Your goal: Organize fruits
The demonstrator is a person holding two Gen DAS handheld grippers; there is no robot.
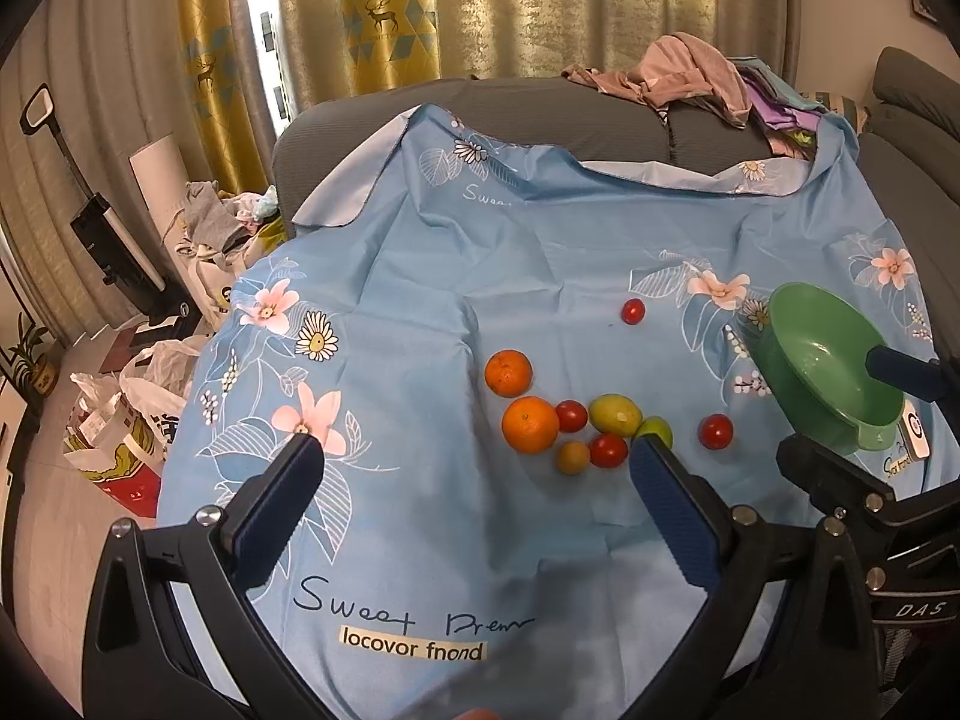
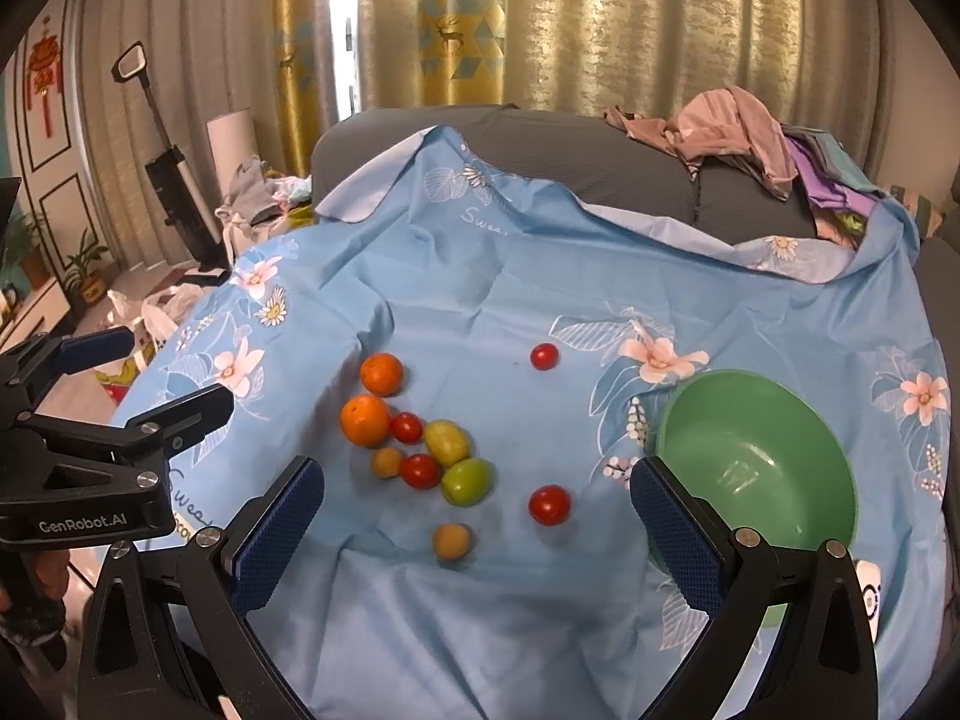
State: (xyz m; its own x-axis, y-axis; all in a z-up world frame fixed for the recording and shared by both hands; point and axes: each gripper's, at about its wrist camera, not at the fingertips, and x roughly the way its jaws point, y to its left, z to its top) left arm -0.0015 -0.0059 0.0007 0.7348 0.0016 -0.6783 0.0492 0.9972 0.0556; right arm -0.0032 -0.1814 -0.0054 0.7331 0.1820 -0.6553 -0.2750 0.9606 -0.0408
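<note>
I see the blue floral cloth (image 2: pixel 480 300) carrying everything. The empty green bowl (image 2: pixel 756 456) sits right; oranges (image 2: pixel 365 419), tomatoes (image 2: pixel 549 504) and green fruit (image 2: pixel 467 481) cluster left of it. My left gripper (image 1: pixel 474 456) and right gripper (image 2: pixel 477 480) hover, jaws spread, holding nothing.
</note>
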